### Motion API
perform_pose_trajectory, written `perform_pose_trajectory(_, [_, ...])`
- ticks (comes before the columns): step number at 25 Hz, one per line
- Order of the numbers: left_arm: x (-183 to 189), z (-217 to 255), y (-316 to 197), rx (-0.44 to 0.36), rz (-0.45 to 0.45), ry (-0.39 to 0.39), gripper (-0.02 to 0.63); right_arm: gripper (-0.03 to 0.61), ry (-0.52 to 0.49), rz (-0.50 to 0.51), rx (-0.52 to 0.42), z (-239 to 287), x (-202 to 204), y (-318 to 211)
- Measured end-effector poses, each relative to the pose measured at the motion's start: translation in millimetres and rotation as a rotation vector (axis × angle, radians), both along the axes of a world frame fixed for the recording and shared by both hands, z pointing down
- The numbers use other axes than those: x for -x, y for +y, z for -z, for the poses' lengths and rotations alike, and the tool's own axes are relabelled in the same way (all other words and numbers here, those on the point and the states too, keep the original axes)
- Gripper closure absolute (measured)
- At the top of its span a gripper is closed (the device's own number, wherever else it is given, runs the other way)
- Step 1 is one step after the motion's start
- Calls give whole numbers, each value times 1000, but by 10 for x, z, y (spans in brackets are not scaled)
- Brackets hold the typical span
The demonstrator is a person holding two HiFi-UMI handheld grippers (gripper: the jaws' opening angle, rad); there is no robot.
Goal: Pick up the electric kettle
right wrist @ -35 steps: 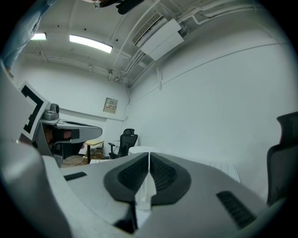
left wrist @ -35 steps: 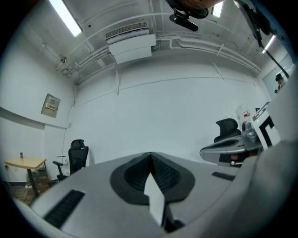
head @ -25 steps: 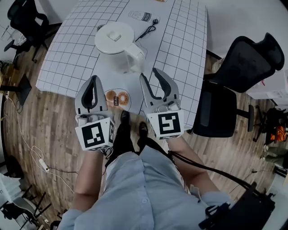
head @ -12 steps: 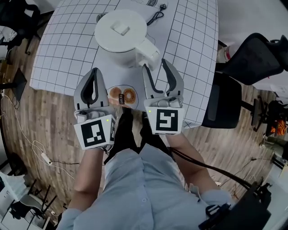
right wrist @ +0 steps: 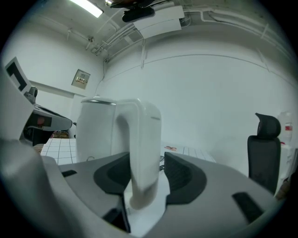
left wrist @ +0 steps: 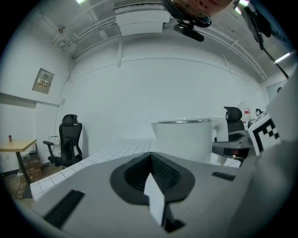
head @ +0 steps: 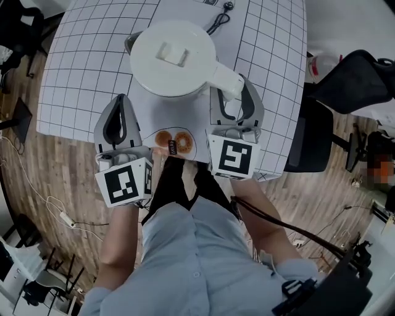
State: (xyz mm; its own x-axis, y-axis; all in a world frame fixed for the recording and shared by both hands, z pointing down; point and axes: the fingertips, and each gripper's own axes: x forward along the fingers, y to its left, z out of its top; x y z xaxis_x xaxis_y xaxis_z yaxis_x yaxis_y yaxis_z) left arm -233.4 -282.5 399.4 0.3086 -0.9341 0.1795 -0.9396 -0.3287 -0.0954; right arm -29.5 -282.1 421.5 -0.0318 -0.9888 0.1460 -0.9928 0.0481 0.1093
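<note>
A white electric kettle (head: 173,58) with a flat lid stands on the gridded table (head: 92,55), near its front edge. Its handle (head: 227,83) points to the right front. My right gripper (head: 231,92) straddles that handle; its jaws are opening, one on each side. In the right gripper view the handle (right wrist: 142,148) stands between the dark pads (right wrist: 184,176) with a gap on the right side. My left gripper (head: 118,102) is shut and empty over the table's front edge, left of the kettle. In the left gripper view the kettle (left wrist: 184,139) rises just beyond the joined jaws.
A small card with two doughnut pictures (head: 174,142) lies at the table's front edge between the grippers. A black cable (head: 219,18) lies behind the kettle. A black office chair (head: 345,86) stands right of the table; another chair (left wrist: 70,139) shows at the far left.
Both grippers moved forward toward the kettle. The right jaws widened and now stand on either side of the handle; earlier they were short of it. The left gripper stayed shut.
</note>
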Motion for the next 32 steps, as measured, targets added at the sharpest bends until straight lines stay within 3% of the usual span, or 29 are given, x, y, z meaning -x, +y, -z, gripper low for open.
perform_pose_trajectory(8, [143, -3, -202, 7, 18, -4, 615, 431, 11, -75, -2, -43, -109, -231])
perform_pose_trajectory(13, [233, 14, -238, 4, 39, -6, 615, 480, -43, -118, -35, 9, -130, -308])
perform_pose_trajectory(32, [472, 271, -392, -45, 71, 4, 615, 480, -105, -173, -105, 388, -324, -646])
